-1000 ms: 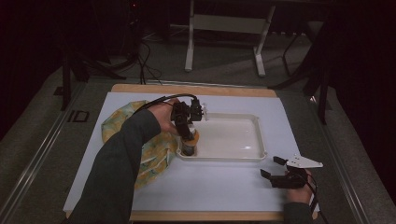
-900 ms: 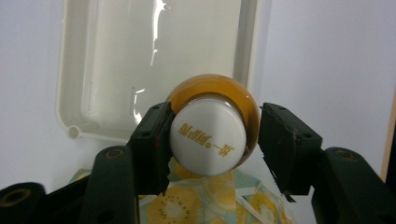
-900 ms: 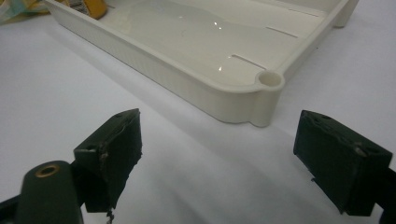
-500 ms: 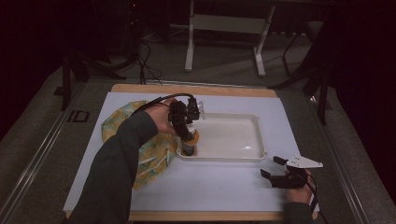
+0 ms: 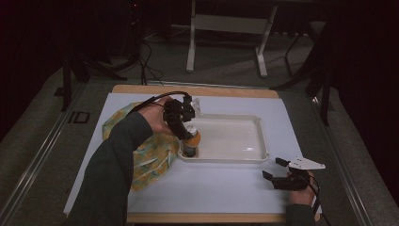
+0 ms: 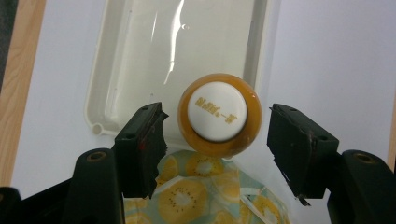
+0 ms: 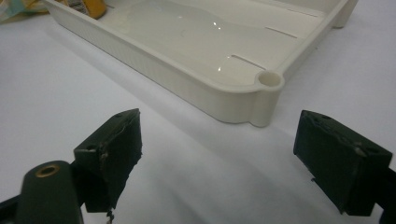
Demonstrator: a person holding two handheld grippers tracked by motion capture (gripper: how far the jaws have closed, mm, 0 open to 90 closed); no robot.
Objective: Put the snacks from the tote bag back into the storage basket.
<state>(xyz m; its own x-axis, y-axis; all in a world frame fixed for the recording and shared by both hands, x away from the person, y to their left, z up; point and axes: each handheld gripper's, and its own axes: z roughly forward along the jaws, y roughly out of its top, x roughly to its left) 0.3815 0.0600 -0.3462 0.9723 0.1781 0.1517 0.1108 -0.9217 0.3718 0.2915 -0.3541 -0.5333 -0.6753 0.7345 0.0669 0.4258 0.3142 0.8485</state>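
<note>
Dim room, grey carpet (image 5: 42, 155)

The small orange bottle with a white cap (image 6: 218, 114) hid its own body beneath its cap in the left gripper view, and its cap lettering was too blurred to read. In the high view, the left tongs (image 5: 182, 121) covered the bottle's top. The kiwi-patterned cloth (image 6: 205, 191) beside the bottle was cut off at the picture's bottom edge.

Orange bottle (image 6: 217, 114) with a white cap stands upright in the white tray's (image 5: 235, 157) near-left corner, right beside the kiwi-print cloth (image 5: 150, 153).
</note>
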